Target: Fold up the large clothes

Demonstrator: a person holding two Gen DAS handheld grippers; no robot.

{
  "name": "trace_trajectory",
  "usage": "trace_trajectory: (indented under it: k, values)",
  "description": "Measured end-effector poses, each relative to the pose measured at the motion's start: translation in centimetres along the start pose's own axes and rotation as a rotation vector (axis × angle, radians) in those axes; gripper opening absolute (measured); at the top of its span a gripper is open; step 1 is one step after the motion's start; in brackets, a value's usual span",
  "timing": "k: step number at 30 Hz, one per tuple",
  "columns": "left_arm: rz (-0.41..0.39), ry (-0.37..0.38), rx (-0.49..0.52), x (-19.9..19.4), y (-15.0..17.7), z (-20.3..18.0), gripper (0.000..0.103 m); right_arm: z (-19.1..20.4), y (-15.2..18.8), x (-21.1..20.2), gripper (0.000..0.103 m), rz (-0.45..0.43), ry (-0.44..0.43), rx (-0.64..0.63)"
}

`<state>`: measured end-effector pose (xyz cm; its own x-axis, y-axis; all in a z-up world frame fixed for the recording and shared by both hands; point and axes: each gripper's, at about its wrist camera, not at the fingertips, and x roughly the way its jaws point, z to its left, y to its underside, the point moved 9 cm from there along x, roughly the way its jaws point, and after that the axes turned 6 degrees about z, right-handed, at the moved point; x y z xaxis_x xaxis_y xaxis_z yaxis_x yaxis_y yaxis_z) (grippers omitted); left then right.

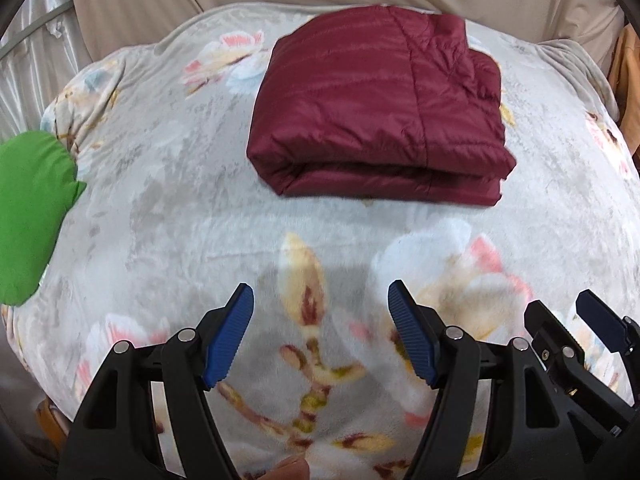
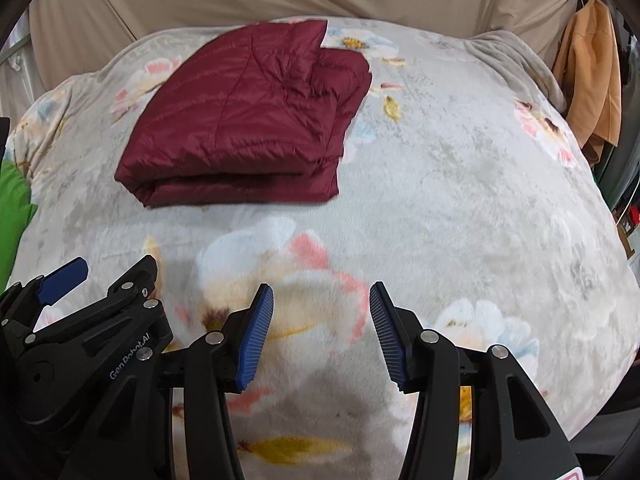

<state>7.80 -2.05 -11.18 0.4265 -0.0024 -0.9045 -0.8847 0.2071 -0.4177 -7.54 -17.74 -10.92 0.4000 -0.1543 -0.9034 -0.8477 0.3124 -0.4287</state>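
Maroon quilted jacket (image 1: 380, 108) lies folded into a thick, squarish bundle on the floral blanket (image 1: 168, 184), its doubled edge facing the camera. In the left wrist view it sits in the upper middle of the frame, well above the left gripper (image 1: 320, 336), whose blue-padded jaws stand wide apart at the bottom of the frame with nothing between them — only blanket shows in the gap. The jacket is well apart from both fingertips. In the right wrist view the same bundle (image 2: 248, 120) lies in the upper left of the frame, above and to the left of the right gripper (image 2: 322, 336), whose jaws are also parted and hold nothing. Each gripper shows in the other's view: the right one at the lower right edge of the left wrist view, the left one at the lower left of the right wrist view. A green cloth (image 1: 28, 216) rests at the left edge of the blanket, away from the jacket, and an orange garment (image 2: 592, 76) hangs at the upper right of the right wrist view.
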Motion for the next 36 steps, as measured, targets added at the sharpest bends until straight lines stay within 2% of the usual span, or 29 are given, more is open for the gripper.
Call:
trace_trajectory:
  k: [16, 36]
  values:
    - [0.056, -0.009, -0.022, 2.7, 0.6, 1.3, 0.067, 1.7, 0.7, 2.4, 0.05, 0.043, 0.013, -0.012]
    - [0.034, -0.02, -0.034, 4.1, -0.1, 1.4, 0.067, 1.8, -0.3, 4.1, 0.05, 0.035, 0.018, -0.002]
